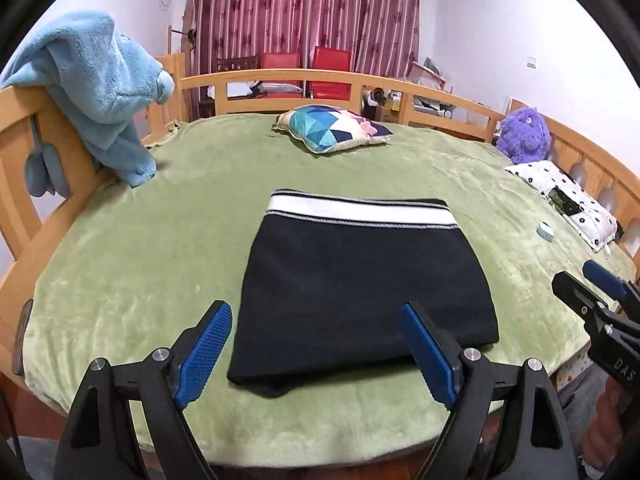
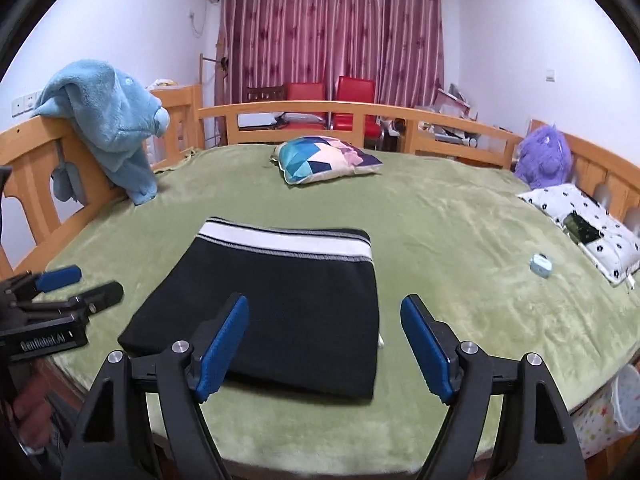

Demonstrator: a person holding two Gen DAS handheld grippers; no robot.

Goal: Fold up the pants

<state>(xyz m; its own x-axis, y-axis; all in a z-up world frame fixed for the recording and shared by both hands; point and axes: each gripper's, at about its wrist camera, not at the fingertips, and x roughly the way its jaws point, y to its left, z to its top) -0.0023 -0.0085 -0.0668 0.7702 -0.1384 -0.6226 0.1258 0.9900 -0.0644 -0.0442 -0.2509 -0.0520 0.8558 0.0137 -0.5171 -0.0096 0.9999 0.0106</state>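
Both grippers, left (image 1: 316,320) & right (image 2: 324,314), gape wide w/ nothing held, above folded pants (image 1: 360,280) lying near the bed's (image 1: 140,260) front edge.

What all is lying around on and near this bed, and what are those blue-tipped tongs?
pants: one, dark navy with white waistband, folded, middle of the bed
blanket: one, green, covering the bed
patterned cushion: one, blue, white and pink, far side
blue towel: one, draped over the left bed rail
purple plush toy: one, far right corner
spotted pillow: one, white with black spots, right edge
small round case: one, pale blue, beside the spotted pillow
red chairs: two, behind the bed
curtain: one, maroon striped
left tongs: black with blue pads, open, empty
right tongs: same, open, empty
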